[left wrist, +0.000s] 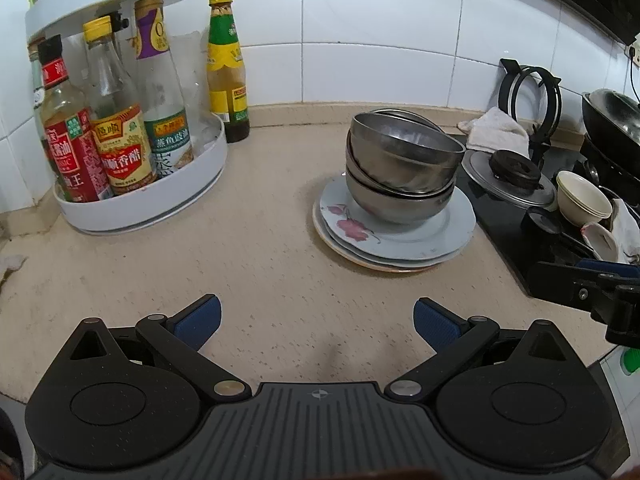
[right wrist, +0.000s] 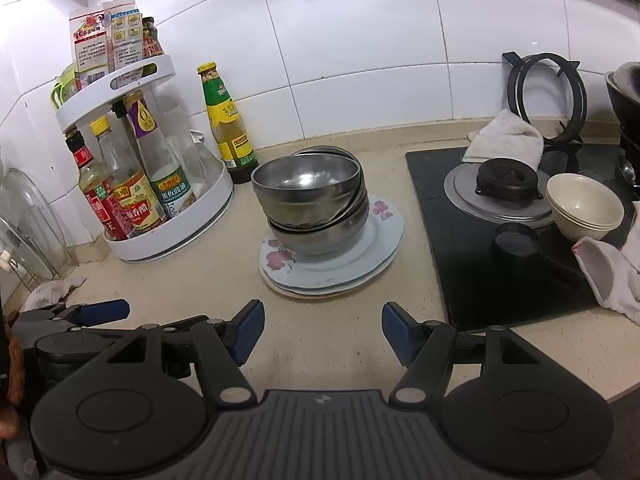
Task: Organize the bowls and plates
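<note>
A stack of steel bowls [left wrist: 402,164] sits tilted on a stack of pale plates [left wrist: 440,232] with a pink flower print, on the beige counter. The same bowls [right wrist: 310,200] and plates [right wrist: 372,248] show in the right wrist view. Cream bowls [right wrist: 584,208] are stacked on the black stove, also in the left wrist view [left wrist: 584,200]. My left gripper [left wrist: 318,324] is open and empty, low over the counter, short of the plates. My right gripper [right wrist: 323,330] is open and empty, in front of the plates.
A white two-tier rack [left wrist: 160,200] of sauce bottles stands at the left, with a green-labelled bottle [left wrist: 226,68] beside it. The black stove [right wrist: 500,260] at the right holds a burner, a white cloth [right wrist: 504,136], a pan support and a dark wok [left wrist: 612,120].
</note>
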Demonstrator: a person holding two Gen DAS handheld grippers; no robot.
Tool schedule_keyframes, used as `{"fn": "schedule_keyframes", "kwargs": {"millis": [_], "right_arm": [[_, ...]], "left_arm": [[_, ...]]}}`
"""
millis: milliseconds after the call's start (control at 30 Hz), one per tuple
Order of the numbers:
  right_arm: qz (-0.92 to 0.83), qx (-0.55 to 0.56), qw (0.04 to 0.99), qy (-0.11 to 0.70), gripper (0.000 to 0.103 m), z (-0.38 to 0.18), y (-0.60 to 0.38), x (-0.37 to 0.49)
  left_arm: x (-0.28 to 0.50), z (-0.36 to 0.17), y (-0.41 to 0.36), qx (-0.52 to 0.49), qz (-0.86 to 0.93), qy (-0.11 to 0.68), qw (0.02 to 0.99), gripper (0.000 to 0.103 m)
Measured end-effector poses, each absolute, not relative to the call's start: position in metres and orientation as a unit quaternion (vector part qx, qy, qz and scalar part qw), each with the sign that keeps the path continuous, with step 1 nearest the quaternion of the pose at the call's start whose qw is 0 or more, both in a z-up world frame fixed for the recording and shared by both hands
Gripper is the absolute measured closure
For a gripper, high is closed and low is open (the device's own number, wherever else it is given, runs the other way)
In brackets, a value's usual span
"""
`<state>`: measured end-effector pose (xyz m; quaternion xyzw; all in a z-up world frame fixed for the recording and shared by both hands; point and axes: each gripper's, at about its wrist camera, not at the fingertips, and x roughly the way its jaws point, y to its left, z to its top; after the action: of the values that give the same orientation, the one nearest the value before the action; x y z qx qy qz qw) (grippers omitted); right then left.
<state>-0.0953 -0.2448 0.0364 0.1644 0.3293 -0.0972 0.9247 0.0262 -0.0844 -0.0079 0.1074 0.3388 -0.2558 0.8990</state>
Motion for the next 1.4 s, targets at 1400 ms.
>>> {"fn": "schedule_keyframes", "kwargs": {"millis": [1400], "right_arm": [[-0.101,0.159,0.925,0.330,0.040,0.035,-0.275,-0.055]], "left_arm": [[0.051,-0.003,-0.123,0.126,-0.247,0.341,0.898,0.000]]}}
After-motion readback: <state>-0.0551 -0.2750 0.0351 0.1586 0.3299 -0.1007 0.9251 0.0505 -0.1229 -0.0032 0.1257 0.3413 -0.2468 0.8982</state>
